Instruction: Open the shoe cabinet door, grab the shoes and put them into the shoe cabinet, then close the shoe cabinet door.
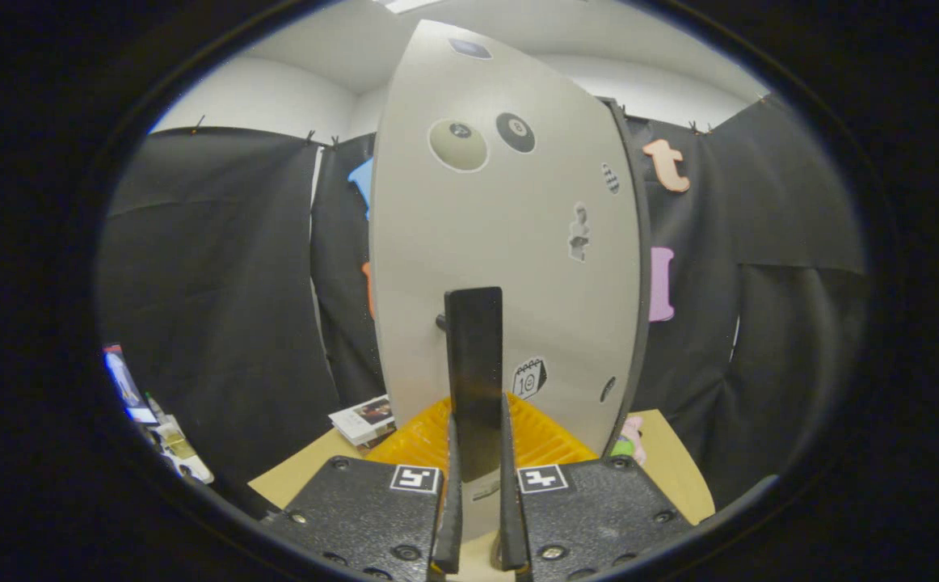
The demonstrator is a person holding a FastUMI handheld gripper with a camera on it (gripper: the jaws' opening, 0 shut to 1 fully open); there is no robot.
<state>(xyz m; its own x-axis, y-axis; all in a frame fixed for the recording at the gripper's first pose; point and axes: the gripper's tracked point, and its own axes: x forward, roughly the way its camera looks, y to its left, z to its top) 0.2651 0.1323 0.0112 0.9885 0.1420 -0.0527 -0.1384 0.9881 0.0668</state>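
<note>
1. One cabinet door (pixel 502 242) is standing just ahead of the gripper (pixel 477 485), its top cut off.
2. One dark upright handle (pixel 474 364) is sitting between the two fingers (pixel 449 493), which are closing on it from both sides.
3. About six stickers (pixel 458 145) are dotting the door; small ones are hard to make out.
4. One orange tray (pixel 550 440) is lying beneath, mostly hidden.
5. One booklet (pixel 364 420) is lying left of it.

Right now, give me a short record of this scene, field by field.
gripper: gripper fingers close together on the door's dark upright handle
cabinet door: pale door with stickers, just ahead of the fingers
below door: orange ribbed tray
surface: tan tabletop
beside cabinet: booklet lying flat
shoes: none in sight
</note>
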